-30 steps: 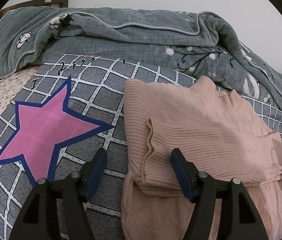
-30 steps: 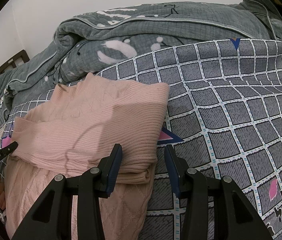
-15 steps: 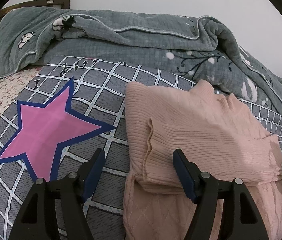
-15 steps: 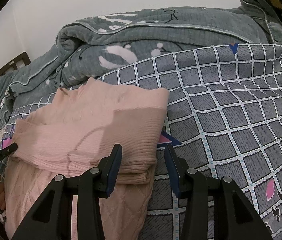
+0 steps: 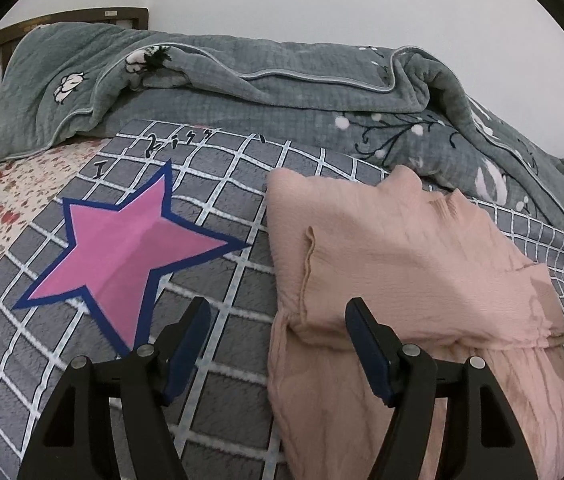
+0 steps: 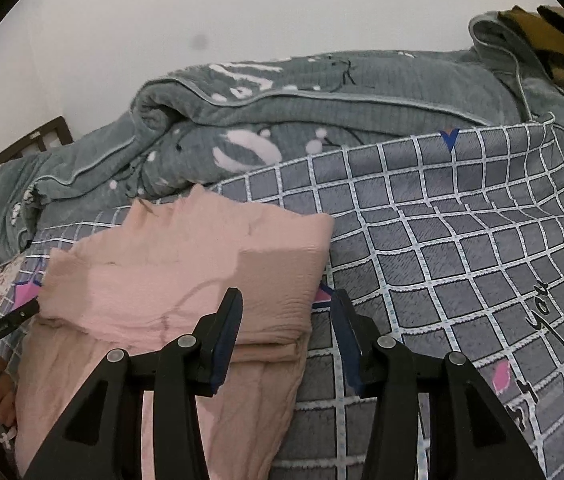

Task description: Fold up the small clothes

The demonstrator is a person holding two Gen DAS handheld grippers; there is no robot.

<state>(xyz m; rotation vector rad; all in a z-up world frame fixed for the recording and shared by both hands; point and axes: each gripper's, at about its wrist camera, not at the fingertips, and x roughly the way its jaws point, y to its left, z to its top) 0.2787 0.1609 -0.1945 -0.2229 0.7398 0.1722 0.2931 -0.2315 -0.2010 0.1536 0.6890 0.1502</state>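
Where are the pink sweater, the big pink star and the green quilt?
pink sweater (image 5: 402, 248): left wrist view, folded upper layer.
pink star (image 5: 121, 248): left wrist view, its centre.
green quilt (image 6: 322, 120): right wrist view, rolled top fold.

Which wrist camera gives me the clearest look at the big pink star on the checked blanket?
The left wrist view. There the pink star lies whole and unobstructed on the checked blanket, left of the pink sweater. The right wrist view shows only small bits of star peeking out at the sweater's edges.
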